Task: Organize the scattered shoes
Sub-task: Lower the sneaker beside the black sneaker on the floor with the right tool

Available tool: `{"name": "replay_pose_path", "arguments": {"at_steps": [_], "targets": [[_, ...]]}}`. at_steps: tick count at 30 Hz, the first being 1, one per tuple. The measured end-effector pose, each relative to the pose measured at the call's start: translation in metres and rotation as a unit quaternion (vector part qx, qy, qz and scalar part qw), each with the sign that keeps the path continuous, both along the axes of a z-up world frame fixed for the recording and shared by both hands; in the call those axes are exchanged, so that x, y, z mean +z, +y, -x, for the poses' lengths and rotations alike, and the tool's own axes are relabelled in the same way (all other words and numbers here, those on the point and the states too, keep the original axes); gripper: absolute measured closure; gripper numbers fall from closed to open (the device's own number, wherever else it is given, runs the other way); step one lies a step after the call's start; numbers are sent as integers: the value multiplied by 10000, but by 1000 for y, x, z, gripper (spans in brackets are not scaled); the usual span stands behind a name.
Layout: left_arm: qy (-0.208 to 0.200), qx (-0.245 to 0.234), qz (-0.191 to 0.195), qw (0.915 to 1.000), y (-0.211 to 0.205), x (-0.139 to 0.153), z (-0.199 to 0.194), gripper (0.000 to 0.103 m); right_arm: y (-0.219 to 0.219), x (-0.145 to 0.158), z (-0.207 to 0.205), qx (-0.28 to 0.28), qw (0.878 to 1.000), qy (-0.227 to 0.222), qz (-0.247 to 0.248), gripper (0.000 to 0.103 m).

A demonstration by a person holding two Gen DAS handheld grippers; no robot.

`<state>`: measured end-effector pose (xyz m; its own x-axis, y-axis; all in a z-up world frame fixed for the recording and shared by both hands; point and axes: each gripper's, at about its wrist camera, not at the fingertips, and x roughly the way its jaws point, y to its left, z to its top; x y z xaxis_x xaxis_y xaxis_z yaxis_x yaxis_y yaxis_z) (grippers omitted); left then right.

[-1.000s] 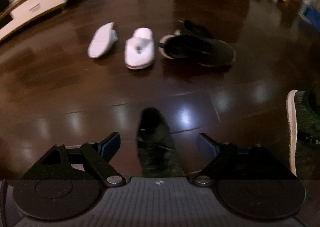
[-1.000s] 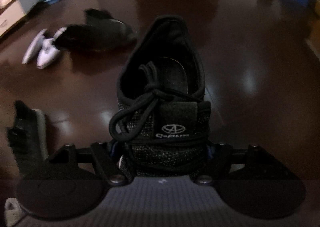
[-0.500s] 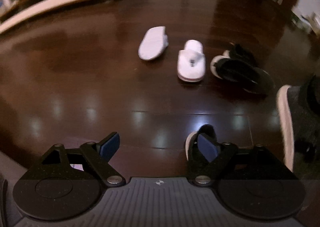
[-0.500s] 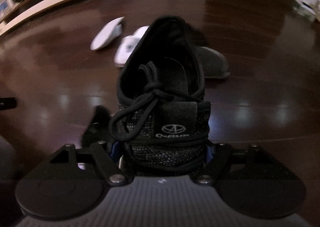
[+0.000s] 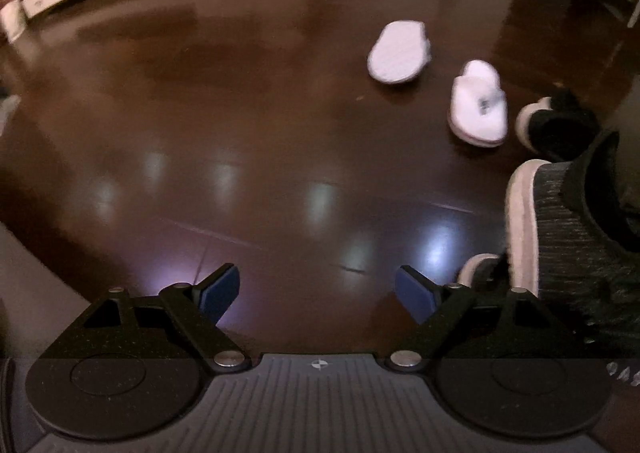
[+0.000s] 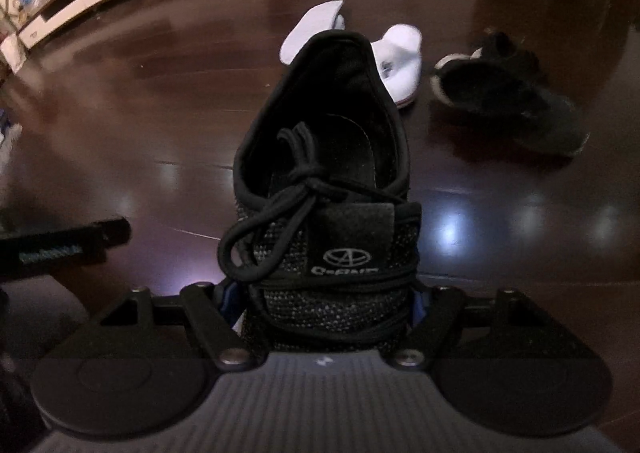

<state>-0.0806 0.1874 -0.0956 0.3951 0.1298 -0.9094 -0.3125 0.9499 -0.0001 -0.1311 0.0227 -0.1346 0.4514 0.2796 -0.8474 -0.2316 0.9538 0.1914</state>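
The right gripper [image 6: 322, 299] pinches a black knit sneaker [image 6: 328, 189] by its laced midfoot, heel pointing toward twelve o'clock. The left gripper [image 5: 318, 293] hangs with fingers spread wide above the dark wooden floor [image 5: 200, 133]. Two white slippers [image 5: 478, 103] and another black sneaker [image 6: 516, 97] lie toward one o'clock.

Both tools look alike. The left gripper [image 5: 318, 291] has a grey ribbed body with a small round crosshair mark at its front edge, two black discs either side, and black speckled link arms pinned by silver screws — each ending in a blue pad [image 5: 223, 290]. The right gripper [image 6: 323, 299] shares that build — same ribbing, discs, screws.
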Motion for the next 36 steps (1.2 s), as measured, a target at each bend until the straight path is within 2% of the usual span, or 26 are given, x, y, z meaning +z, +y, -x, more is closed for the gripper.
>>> {"name": "replay_pose_path", "arguments": {"at_steps": [3,10,13,22,26,30,36], "targets": [[36,307,138,9994,12,-3,0,14,17,-21,-4,-24,9999,98,-70,27],[193,663,-139,9975,24,-13,-2,14,30,-56,-20,-141,9996,234,-34,27],[311,819,-94,9961,31,-20,-3,14,26,-71,-29,-238,9993,279,6,27],[362,625,-352,9968,25,-39,-5,14,12,-109,-31,-318,9986,389,145,27],[330,470,-586,9966,21,-52,-3,14,10,-122,-30,-343,9983,428,188,27],[427,306,-803,9954,17,-72,1,14,11,-130,-32,-332,9983,405,243,27],[449,53,-856,9953,6,-92,-7,14,12,-138,-35,-351,9983,363,288,27]]}}
